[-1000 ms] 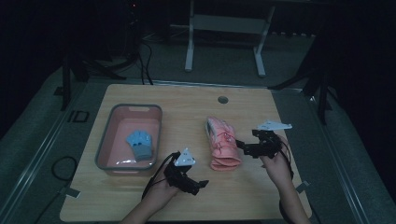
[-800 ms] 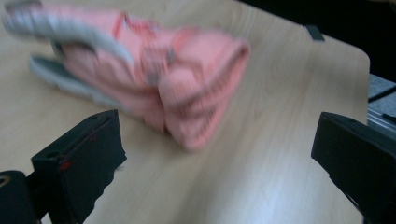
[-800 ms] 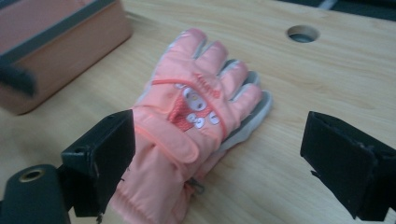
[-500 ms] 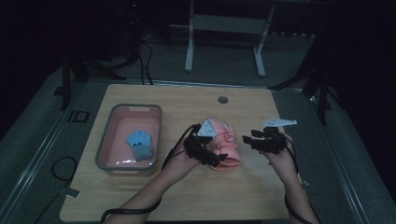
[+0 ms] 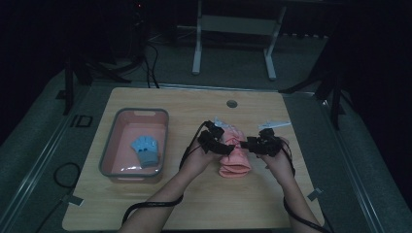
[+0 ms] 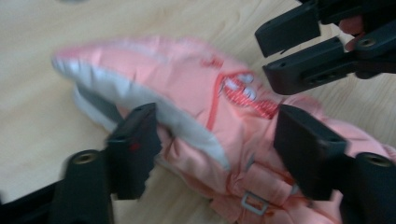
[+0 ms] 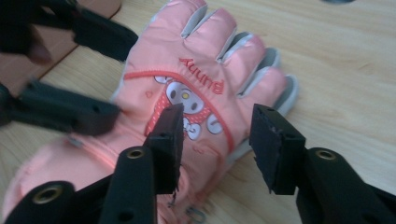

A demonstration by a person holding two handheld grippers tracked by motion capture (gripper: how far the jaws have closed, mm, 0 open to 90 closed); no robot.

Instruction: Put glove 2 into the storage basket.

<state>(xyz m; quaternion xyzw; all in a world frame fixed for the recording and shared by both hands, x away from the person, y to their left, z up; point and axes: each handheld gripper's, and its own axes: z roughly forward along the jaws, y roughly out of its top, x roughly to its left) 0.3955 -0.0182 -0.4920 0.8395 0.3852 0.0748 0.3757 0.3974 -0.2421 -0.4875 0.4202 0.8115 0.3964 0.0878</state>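
Since the earlier frames the left gripper (image 5: 216, 141) has swung away from the near edge of the counter (image 5: 170, 208), across to the pink glove (image 5: 234, 156), while the right gripper (image 5: 261, 143) has dropped slightly toward the same glove. Both forearms are reaching in from the bottom of the high view, angled toward each other, and the two grippers are meeting over the glove from opposite sides.

The left gripper's fingers (image 6: 135, 144) have just been closing, and in the left gripper view they are standing partway open, straddling the cuff end of the glove (image 6: 196, 121); one finger is lying against the grey edge of the fabric, but whether the pads are pressing on it I cannot tell (the picture is blurred). The right gripper's fingers (image 7: 170, 140) have just been opening a little after a quick closing; they are standing at a middling width over the glove (image 7: 196, 74), one finger resting on the printed back and the other hanging beside its edge above bare wood, not pinching anything.

The glove is lying flat on the counter, right of centre, palm down, with its printed cartoon face upward. A blue glove (image 5: 145, 148) is sitting well apart in the pink tray (image 5: 109, 160) at the left.
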